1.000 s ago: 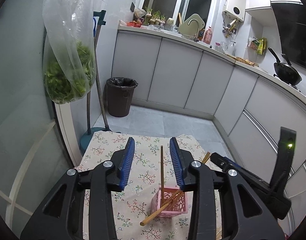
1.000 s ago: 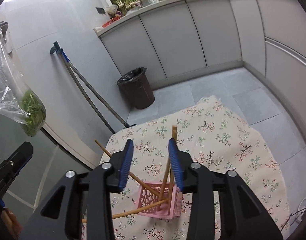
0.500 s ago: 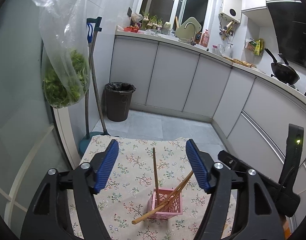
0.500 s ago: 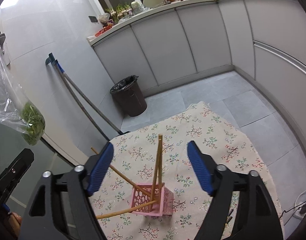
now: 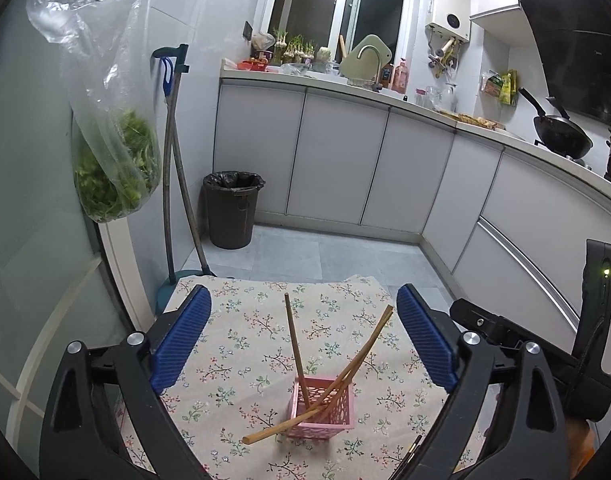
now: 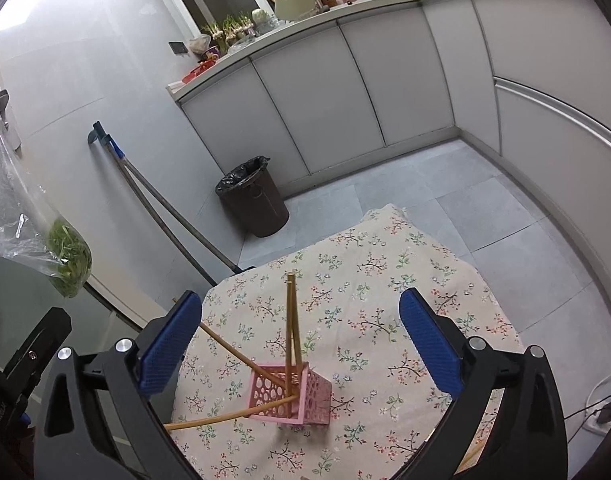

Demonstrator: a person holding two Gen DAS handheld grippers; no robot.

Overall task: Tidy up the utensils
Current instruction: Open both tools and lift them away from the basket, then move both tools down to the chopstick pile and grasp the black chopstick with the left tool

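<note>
The chopsticks (image 5: 295, 344) are thin, stiff, light wooden sticks, smooth enough to roll or slip, so pinch them across the shaft near the upper end, not at the tip. They stand and lean in the pink holder (image 5: 322, 408), a small perforated plastic basket that is probably very light too, so expect it to tip or slide on the cloth if you drag a stick sideways. One stick stands near upright, others lean toward the right edge of the bench (image 5: 233, 344), and one pokes out low through the holder's wall toward the near edge. The holder sits on the floral cloth toward the near edge, roughly midway between the left and right edges.

Your left gripper (image 5: 303, 344) hovers above and behind the holder, tilted down at it, fingers (image 5: 181, 340) opening wide, nothing between them but air; the sticks show in the gap, untouched. Your right gripper (image 6: 301, 344) has the same pose from the right side, angled down, fingers (image 6: 425, 344) opening wide, pressing on nothing. A thin stick-like thing at the bottom edge of the right view may be another chopstick on the bench; too cropped to tell.
</note>
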